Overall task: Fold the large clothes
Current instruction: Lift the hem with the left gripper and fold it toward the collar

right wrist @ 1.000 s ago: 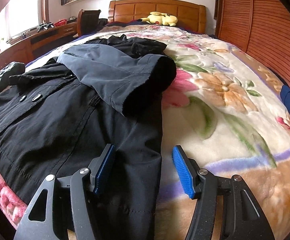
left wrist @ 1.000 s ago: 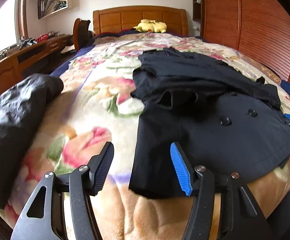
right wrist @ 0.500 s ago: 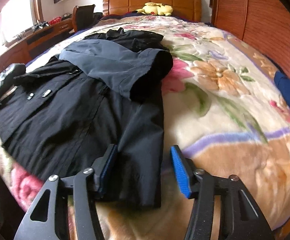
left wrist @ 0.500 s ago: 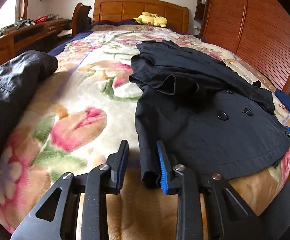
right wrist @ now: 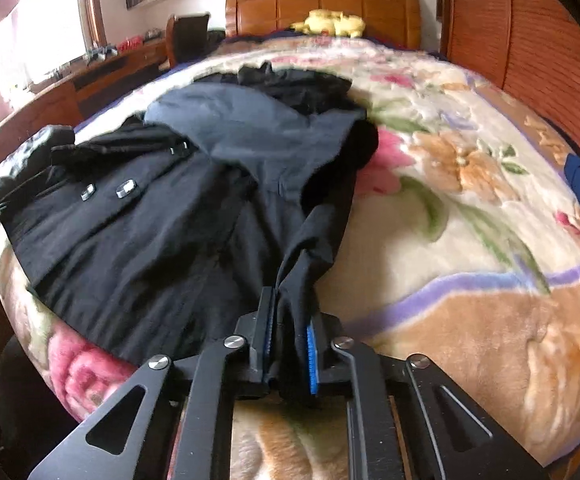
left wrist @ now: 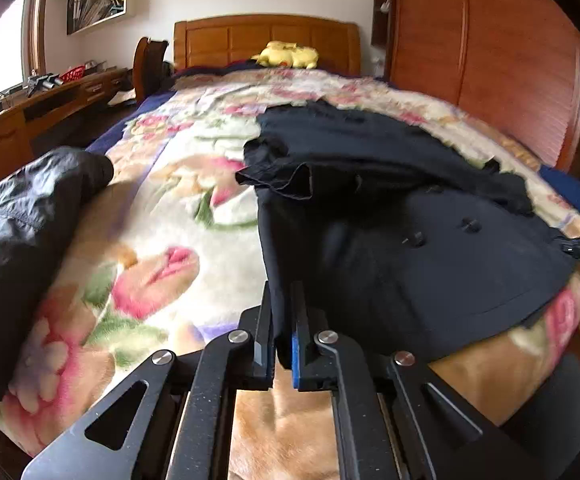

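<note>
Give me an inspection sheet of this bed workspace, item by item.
Surface: floral blanket covering the bed.
Job's things: black coat, buttons up, sleeves folded across its chest, spread over the blanket's near end.
Clutter: dark jacket bunched at the left edge; yellow plush toy by the headboard.
Tools: left tool shut on the coat's left hem corner; right tool shut on its right hem corner.
Cables: nothing seen.
Surroundings: wooden headboard, wooden desk at left, slatted wooden wardrobe at right.
</note>
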`<state>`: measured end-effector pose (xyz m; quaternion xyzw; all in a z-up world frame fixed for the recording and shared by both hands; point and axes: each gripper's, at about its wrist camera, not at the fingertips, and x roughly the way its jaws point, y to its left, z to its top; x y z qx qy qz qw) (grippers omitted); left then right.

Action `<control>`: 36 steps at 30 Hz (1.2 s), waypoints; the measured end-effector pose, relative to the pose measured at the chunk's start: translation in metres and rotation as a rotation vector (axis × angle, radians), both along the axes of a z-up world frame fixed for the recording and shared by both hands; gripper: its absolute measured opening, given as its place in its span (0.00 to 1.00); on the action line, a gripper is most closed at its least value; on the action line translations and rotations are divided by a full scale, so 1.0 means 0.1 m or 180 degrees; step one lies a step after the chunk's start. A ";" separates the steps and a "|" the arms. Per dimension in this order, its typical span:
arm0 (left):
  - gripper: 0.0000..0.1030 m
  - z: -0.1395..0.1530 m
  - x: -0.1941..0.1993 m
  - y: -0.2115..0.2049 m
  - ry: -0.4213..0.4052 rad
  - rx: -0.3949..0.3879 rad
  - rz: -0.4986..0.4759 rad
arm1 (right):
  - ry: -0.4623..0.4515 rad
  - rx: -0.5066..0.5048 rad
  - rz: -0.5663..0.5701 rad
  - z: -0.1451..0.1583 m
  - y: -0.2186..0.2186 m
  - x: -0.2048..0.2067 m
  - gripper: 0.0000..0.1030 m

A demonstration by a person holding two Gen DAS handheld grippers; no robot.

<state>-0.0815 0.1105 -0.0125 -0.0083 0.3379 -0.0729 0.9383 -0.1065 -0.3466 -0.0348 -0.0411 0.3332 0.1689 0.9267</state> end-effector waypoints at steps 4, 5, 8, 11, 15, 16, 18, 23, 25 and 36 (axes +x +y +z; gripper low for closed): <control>0.05 0.20 -0.11 0.00 -0.0115 -0.0101 -0.0062 | -0.0265 0.0101 -0.0003 0.30 -0.06 -0.16 0.10; 0.05 0.25 -0.14 0.00 -0.0145 -0.0115 -0.0071 | -0.0333 0.0103 0.0018 0.39 -0.07 -0.21 0.09; 0.05 0.46 -0.25 -0.01 -0.0277 -0.0158 -0.0124 | -0.0506 0.0057 0.0094 0.64 -0.06 -0.37 0.09; 0.05 0.70 -0.43 -0.06 -0.0465 -0.0109 -0.0174 | -0.0697 0.0065 0.0163 0.89 -0.06 -0.57 0.09; 0.05 0.97 -0.69 -0.13 -0.0707 0.0036 -0.0256 | -0.0996 0.0097 0.0194 1.12 -0.11 -0.87 0.09; 0.05 1.00 -0.76 -0.13 -0.0754 0.0023 -0.0270 | -0.1057 0.0105 0.0200 1.14 -0.13 -0.96 0.09; 0.05 1.05 -0.89 -0.12 -0.0830 -0.0023 -0.0303 | -0.1161 0.0124 0.0223 1.16 -0.16 -1.13 0.09; 0.05 1.14 -1.13 -0.10 -0.1006 -0.0080 -0.0340 | -0.1291 0.0202 0.0272 1.15 -0.27 -1.39 0.09; 0.05 1.20 -1.16 -0.11 -0.1073 -0.0067 -0.0353 | -0.1355 0.0206 0.0286 1.19 -0.30 -1.41 0.09; 0.05 1.00 -0.91 -0.12 -0.0967 0.0134 -0.0243 | -0.1229 0.0020 0.0156 1.00 -0.21 -1.15 0.09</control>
